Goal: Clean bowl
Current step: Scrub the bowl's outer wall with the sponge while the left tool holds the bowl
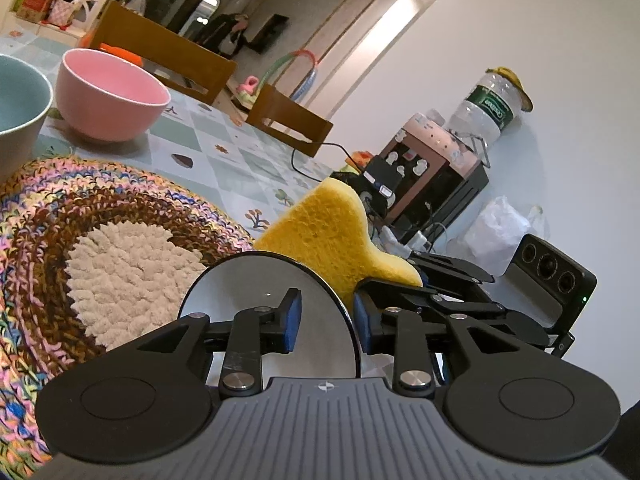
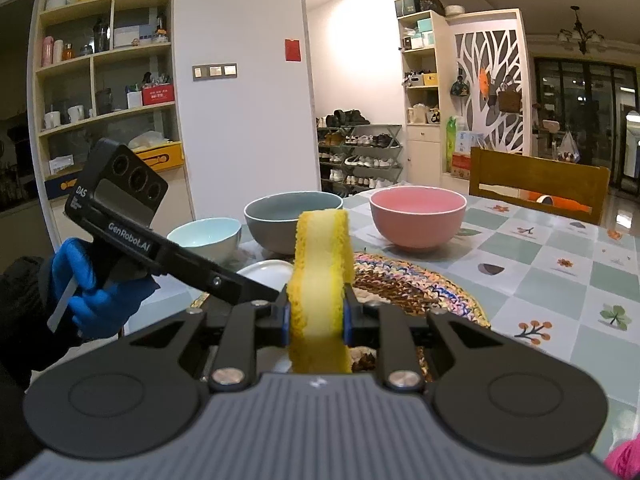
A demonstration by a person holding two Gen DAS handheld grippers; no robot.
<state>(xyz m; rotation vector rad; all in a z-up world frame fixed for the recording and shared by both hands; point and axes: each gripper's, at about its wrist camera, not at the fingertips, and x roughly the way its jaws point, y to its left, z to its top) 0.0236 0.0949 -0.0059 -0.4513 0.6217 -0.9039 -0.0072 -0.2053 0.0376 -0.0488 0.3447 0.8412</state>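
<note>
My left gripper (image 1: 326, 320) is shut on the rim of a small white plate (image 1: 256, 280), one blue pad on its face and one behind it. The plate is tilted up over a woven multicoloured mat (image 1: 100, 248). My right gripper (image 2: 316, 320) is shut on a yellow sponge (image 2: 320, 280), which stands upright between its pads. In the left wrist view the sponge (image 1: 332, 236) sits just behind the plate. A pink bowl (image 2: 418, 216), a grey-blue bowl (image 2: 292, 220) and a light blue bowl (image 2: 206, 238) stand beyond the mat. A blue-gloved hand (image 2: 80, 292) holds the left gripper (image 2: 272, 292).
The table (image 2: 560, 264) has a checked cloth with leaf prints. Wooden chairs (image 2: 536, 184) stand at its far side. A small water dispenser (image 1: 436, 168) with an upturned bottle, a black cable (image 1: 304, 160) and plastic bags sit at the table's end by the wall.
</note>
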